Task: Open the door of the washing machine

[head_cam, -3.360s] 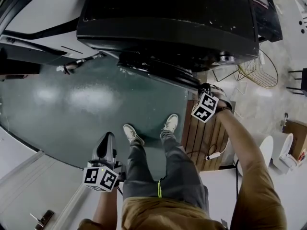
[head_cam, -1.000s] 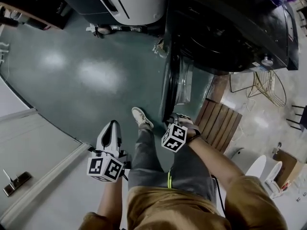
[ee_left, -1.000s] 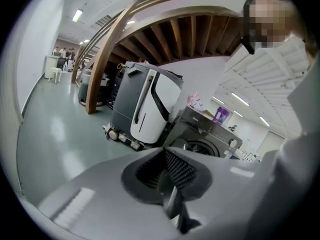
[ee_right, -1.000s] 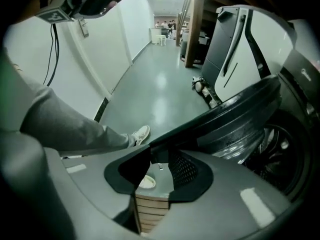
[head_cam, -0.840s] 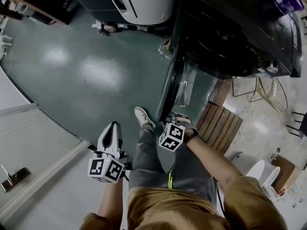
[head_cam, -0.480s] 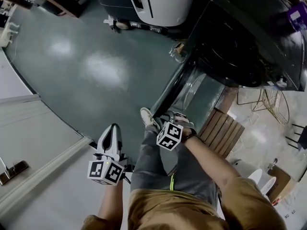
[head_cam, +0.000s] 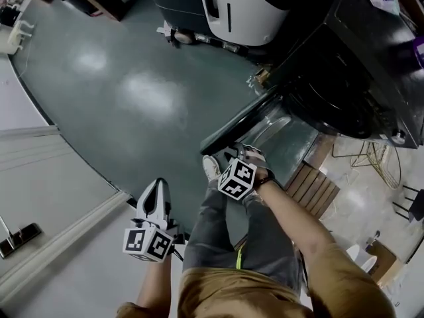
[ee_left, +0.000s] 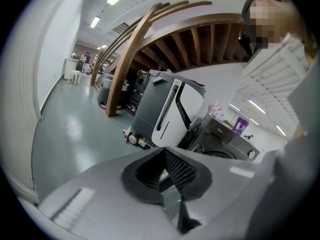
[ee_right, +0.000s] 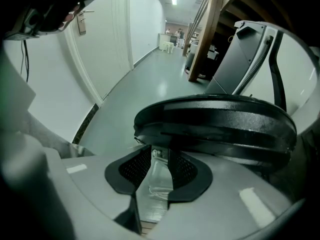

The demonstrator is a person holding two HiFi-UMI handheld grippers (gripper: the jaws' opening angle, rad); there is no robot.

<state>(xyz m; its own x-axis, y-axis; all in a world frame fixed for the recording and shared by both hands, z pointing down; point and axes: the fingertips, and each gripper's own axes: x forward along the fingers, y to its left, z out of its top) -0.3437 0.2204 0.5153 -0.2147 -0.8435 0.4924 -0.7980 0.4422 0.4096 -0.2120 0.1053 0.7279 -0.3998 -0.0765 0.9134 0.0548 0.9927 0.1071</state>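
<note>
Heads up: the right gripper (ee_right: 160,155) is pinched nearly closed on the round black glass-centred washing machine door (ee_right: 215,120), right at its tips. Shallow bite, so it might slip off. The left gripper (ee_left: 168,168) is closed and empty.

The washing machine (head_cam: 361,58) is a black front-loader, and the dark round mouth of its drum is exposed. Its door (head_cam: 255,124) is a round porthole with a thick black rim around a clear glass bowl. The door stands swung well out from the washing machine's front, with its free edge at the point farthest from the machine. That edge seems to be pinched between the jaws of the right gripper (head_cam: 233,152), though the contact is hard to make out.
</note>
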